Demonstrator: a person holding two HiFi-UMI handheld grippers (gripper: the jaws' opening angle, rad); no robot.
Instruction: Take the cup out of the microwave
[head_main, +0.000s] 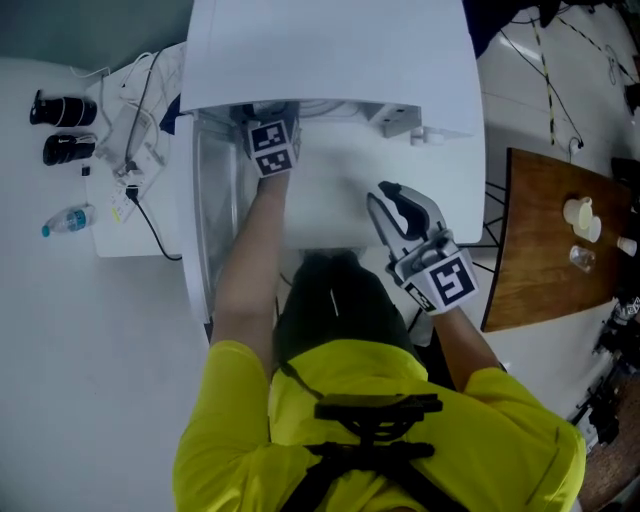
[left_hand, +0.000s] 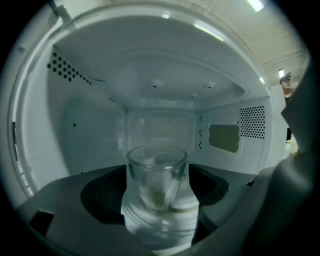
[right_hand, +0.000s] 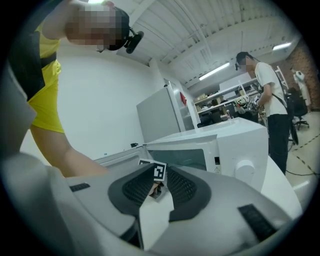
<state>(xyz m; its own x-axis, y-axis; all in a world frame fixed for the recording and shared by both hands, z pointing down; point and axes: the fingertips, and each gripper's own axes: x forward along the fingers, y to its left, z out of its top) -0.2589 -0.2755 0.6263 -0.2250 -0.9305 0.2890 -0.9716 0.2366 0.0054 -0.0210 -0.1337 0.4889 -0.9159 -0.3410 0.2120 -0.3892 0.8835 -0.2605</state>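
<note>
our left gripper (left_hand: 158, 200) sits inside the microwave (head_main: 330, 60), jaws wide, pads clear of the glass cup (left_hand: 156, 167), which stands upright between them on the microwave floor. our right gripper (head_main: 400, 212), jaws nearly together and empty, hangs outside the microwave's front, farther off.

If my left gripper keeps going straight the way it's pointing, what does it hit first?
Probably the clear glass cup inside the white microwave, standing straight ahead between the open jaws of the left gripper; exact depth is unclear.
</note>
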